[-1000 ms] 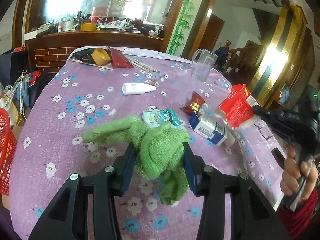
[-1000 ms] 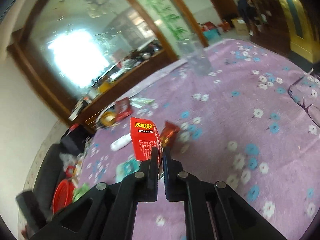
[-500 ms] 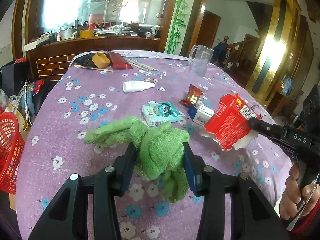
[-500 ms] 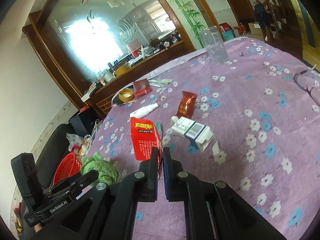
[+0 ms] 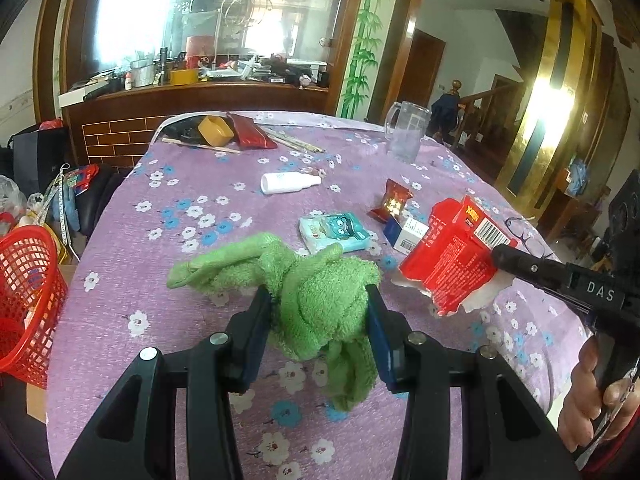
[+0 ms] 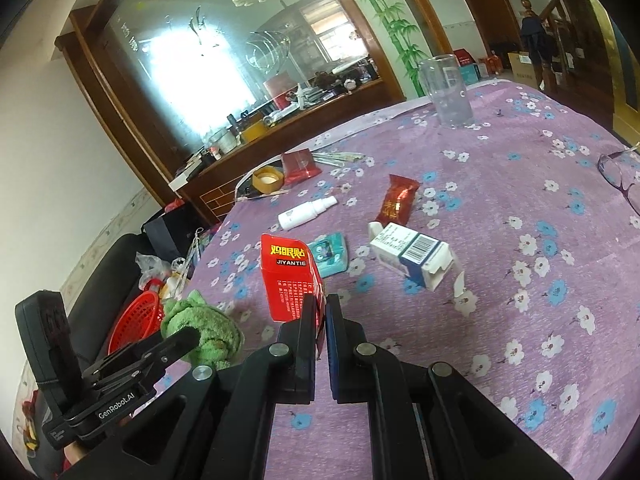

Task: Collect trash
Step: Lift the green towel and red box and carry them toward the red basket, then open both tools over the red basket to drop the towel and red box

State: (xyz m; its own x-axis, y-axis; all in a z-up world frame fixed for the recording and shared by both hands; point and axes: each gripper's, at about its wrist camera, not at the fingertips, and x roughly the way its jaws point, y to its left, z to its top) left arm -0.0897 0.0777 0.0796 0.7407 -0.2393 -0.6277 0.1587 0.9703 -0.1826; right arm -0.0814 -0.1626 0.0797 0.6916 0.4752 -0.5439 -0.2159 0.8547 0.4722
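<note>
- Left wrist view: the left gripper is pinching a bunched green cloth between its fingers, over the near part of the bench, which is wearing a purple flowered cover.
- Same view: at right, the right gripper is carrying a red carton with a torn white edge, tilted and clear of the bench; a hand is gripping its handle.
- Same view: lying on the bench beyond the cloth are a teal pack, a blue-white box, a red wrapper and a white bottle; a clear jug is standing farther back. A red basket is sitting off the bench's left edge.
- Right wrist view: the right gripper is holding its fingers pressed together on the lower edge of the red carton, which is standing upright above them.
- Same view: the blue-white box is lying open-ended just right of the carton; the red wrapper, teal pack and white bottle are lying beyond. Glasses are resting at the right edge.
- Same view: at lower left, the left gripper is holding the green cloth, with the red basket behind it.
</note>
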